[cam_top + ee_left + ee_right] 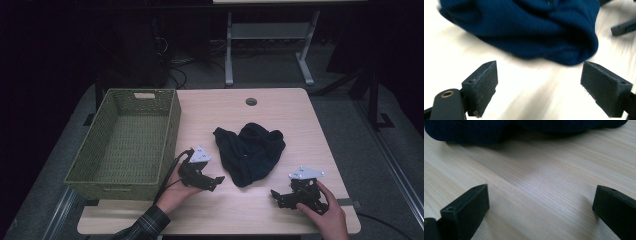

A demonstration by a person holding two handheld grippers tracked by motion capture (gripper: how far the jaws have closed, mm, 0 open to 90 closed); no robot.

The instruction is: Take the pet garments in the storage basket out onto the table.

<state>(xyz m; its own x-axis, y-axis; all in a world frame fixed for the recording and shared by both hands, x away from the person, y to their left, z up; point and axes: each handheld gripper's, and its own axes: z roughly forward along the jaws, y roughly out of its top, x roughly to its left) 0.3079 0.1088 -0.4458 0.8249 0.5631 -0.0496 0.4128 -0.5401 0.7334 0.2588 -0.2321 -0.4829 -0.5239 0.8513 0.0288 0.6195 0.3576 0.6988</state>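
Reaching in: 2 open tools close on a dark blue cloth, nothing gripped yet.

In the high view the cloth [250, 152] lies crumpled mid-frame on the tabletop [280, 107], with a green basket [127, 142] at left. The left tool [216, 181], jaws wide and empty, sits just beside the cloth's lower-left edge; the right tool [276, 196], equally spread and empty, waits at lower right, a little apart. Next, I judge, the left tool must slide onto the cloth's edge and pinch a fold.

A pale wooden table [300, 125] is carrying a green woven basket [125, 145] at frame left and a crumpled navy cloth [250, 150] lying centre.
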